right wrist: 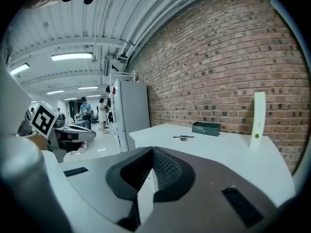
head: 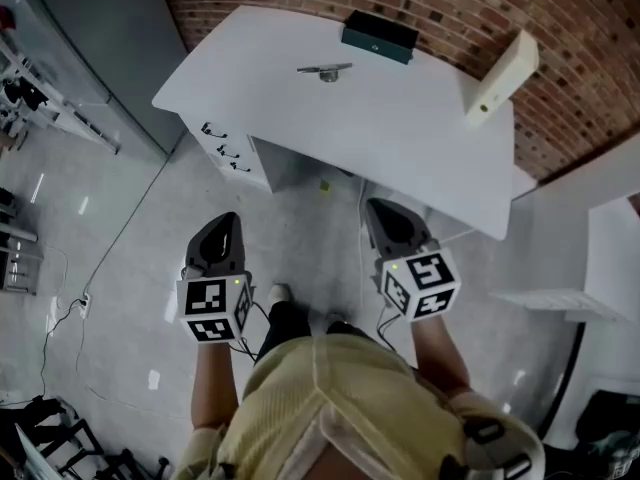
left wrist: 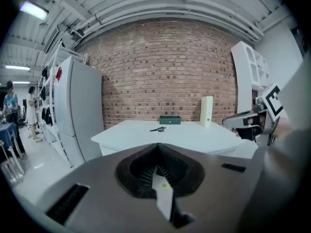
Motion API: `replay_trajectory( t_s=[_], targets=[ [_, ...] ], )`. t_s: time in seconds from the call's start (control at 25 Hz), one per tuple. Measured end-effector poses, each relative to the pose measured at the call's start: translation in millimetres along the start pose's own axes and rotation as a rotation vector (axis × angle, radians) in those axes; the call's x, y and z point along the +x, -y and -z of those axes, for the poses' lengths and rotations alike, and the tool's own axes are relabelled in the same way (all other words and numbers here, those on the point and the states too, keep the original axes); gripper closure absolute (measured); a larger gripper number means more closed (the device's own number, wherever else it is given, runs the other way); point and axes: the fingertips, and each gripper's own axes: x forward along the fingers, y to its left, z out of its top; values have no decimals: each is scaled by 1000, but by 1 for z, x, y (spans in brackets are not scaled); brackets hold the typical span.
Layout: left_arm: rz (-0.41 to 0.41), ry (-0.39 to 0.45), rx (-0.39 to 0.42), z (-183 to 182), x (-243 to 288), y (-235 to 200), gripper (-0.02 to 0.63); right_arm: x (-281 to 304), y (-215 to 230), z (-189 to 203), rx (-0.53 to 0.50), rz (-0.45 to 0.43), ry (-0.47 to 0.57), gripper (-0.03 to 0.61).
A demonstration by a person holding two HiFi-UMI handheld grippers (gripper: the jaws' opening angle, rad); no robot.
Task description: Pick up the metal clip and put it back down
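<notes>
The metal clip (head: 325, 70) lies on the white table (head: 400, 138) toward its far side, with nothing touching it. It shows small in the left gripper view (left wrist: 158, 129) and in the right gripper view (right wrist: 183, 137). Both grippers hang well short of the table, over the floor in front of it. My left gripper (head: 228, 220) is shut and empty, its jaws meeting at the tip (left wrist: 158, 145). To its right, level with it, my right gripper (head: 379, 208) is also shut with nothing in it (right wrist: 152, 150).
A dark green box (head: 378, 36) sits behind the clip, and a cream upright block (head: 505, 76) stands at the table's far right. Drawers (head: 225, 148) face left under the table. A tall grey fridge (left wrist: 77, 110) stands left; white shelving (head: 610, 248) stands right. People (left wrist: 9, 106) stand far off.
</notes>
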Motion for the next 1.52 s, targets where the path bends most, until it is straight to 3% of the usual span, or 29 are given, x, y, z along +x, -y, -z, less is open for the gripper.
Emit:
replay_trajectory(
  t_s=[0.16, 0.84, 1.08, 1.52],
  targets=[
    [50, 2, -70, -2, 15, -20, 611, 26, -11, -5, 13, -18, -1, 575],
    [91, 7, -36, -4, 58, -133, 611, 149, -76, -25, 161, -28, -22, 571],
    [105, 2, -35, 5, 66, -166, 611, 183, -93, -23, 221, 1, -26, 491],
    [136, -7, -22, -6, 117, -170, 611, 224, -44, -26, 390, 107, -18, 431]
  ],
)
